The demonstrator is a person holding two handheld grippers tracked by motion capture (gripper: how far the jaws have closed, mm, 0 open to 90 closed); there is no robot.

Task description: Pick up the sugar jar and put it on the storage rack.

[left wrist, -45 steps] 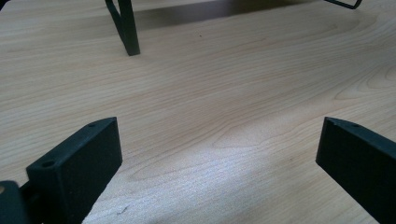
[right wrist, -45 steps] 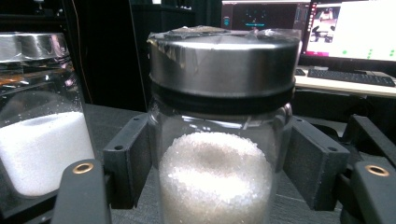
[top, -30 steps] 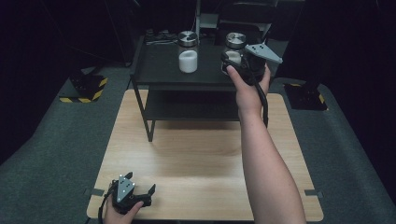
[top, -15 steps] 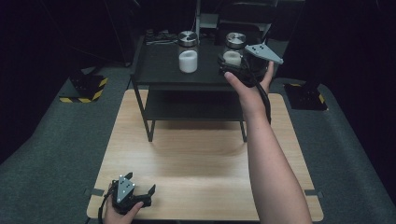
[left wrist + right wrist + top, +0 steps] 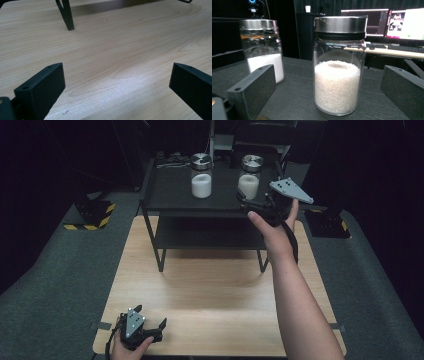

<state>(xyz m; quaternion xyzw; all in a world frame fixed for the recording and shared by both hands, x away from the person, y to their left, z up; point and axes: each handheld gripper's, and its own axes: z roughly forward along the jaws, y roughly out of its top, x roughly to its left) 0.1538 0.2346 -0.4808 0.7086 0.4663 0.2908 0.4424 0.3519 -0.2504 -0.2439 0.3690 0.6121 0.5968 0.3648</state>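
Since a second ago, the right gripper (image 5: pixel 248 205) has drawn back from the right jar (image 5: pixel 249 176) toward the near edge of the black shelf (image 5: pixel 170 185), and its jaws have just been opening; nothing sits between them now. In the right gripper view the jar (image 5: pixel 338 66) stands upright straight ahead, a little beyond the fingertips and centred between the two wide-set jaws, untouched. It is a clear glass cylinder with a metal lid, about half full of white granules, its long axis vertical. A second jar (image 5: pixel 201 175) of the same kind stands to its left on the shelf top, well apart from it. The right hand (image 5: pixel 272 227) is by far the nearer to both jars, reaching forward across the desk (image 5: pixel 210 285). The left gripper (image 5: pixel 150 330) rests low at the desk's near edge, jaws spread over bare wood, far from the shelf. Any fresh grasp would likely need only a short, level push forward, so that the jaws pass either side of the glass below the lid. The clearance looks even on both sides, though the jar's smooth wall could slip if caught off-centre.
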